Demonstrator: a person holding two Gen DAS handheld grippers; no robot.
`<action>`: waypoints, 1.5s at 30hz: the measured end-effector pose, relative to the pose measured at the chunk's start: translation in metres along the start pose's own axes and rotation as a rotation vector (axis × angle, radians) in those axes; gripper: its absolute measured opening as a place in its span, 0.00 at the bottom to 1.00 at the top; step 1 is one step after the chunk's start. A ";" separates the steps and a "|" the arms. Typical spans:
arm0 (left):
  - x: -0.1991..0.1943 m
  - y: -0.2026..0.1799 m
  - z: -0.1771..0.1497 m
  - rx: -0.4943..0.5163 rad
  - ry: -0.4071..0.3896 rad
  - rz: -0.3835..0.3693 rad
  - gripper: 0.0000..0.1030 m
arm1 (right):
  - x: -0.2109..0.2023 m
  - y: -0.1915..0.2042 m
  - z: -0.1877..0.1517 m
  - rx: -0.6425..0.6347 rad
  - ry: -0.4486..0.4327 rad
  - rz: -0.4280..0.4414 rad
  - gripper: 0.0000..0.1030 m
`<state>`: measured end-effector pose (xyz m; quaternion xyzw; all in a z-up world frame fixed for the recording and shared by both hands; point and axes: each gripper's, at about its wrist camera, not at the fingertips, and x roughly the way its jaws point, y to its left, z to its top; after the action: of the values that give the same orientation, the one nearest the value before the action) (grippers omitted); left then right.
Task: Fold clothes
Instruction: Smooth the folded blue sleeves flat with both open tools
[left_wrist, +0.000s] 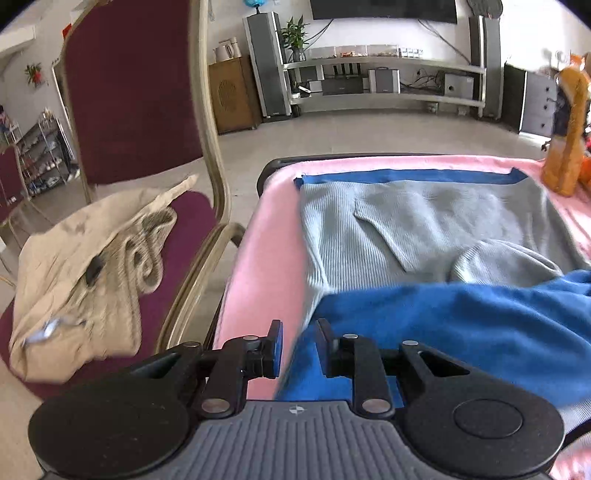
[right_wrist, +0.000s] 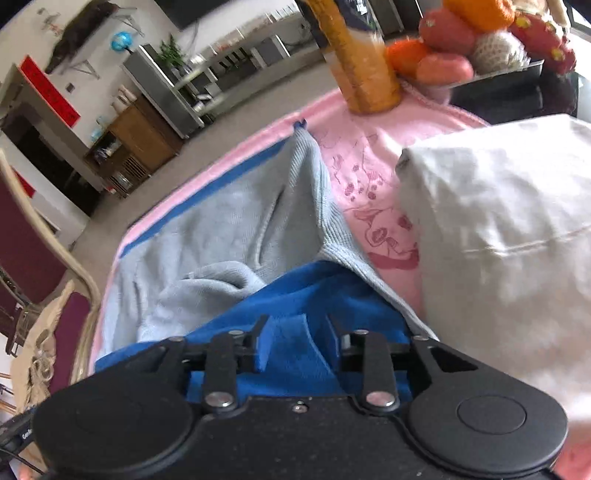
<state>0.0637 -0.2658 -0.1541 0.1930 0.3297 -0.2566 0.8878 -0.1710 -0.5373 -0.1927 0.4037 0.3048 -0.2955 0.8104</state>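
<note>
Two garments, a grey sweater (left_wrist: 424, 221) and a blue garment (left_wrist: 461, 325), are spread on the pink-covered table (left_wrist: 266, 258). A blue fold is held narrowly in the right claw (right_wrist: 295, 343); the left claw (left_wrist: 298, 343), slightly parted, may lose its edge, skewing the fold.

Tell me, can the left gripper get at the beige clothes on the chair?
Probably yes. The beige clothes lie uncovered on the chair's seat, just beside the left gripper. Only the chair's curved metal armrest stands between them, so the gripper would likely have to go over it.
</note>
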 end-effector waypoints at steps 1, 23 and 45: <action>0.009 -0.001 0.004 -0.009 0.009 0.001 0.23 | 0.008 -0.002 0.003 0.020 0.012 0.000 0.30; 0.043 0.003 -0.007 -0.078 0.131 0.067 0.27 | 0.034 0.035 -0.023 -0.305 -0.116 -0.222 0.05; -0.006 -0.015 -0.064 0.026 0.202 0.032 0.26 | 0.012 -0.023 -0.053 0.205 0.291 0.167 0.00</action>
<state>0.0202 -0.2430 -0.1976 0.2346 0.4111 -0.2256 0.8515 -0.1936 -0.5071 -0.2382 0.5465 0.3525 -0.1952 0.7342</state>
